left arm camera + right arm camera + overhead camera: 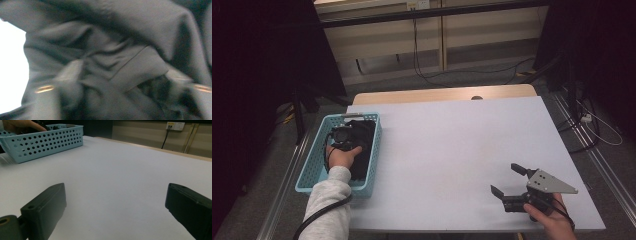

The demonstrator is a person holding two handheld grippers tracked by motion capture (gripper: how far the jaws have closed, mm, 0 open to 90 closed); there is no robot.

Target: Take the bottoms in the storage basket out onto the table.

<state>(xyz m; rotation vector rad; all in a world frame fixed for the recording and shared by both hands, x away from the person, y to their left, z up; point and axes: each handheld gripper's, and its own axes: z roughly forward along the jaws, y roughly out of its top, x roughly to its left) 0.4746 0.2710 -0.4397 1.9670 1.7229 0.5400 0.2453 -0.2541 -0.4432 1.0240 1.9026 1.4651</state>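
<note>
A light blue perforated basket (309,165) stands at the table's left edge, with black cloth (364,135) lying in it. My left gripper (344,131) reaches down into the basket, held by a hand in a grey sleeve. In the left gripper view, folds of the dark cloth (112,62) bunch between and over the blurred jaws of my left gripper (127,71); I cannot tell whether the pads press on it. Near the front right corner my right gripper (505,178) rests low over the table, open, with nothing between its jaws (115,192). The basket (45,143) shows far off at the upper left.
A white table top (452,145) stretches bare between basket and right gripper, with a wooden strip (442,94) along its far edge. Cables trail on the floor behind and to the right. A wall socket (176,125) sits beyond the table.
</note>
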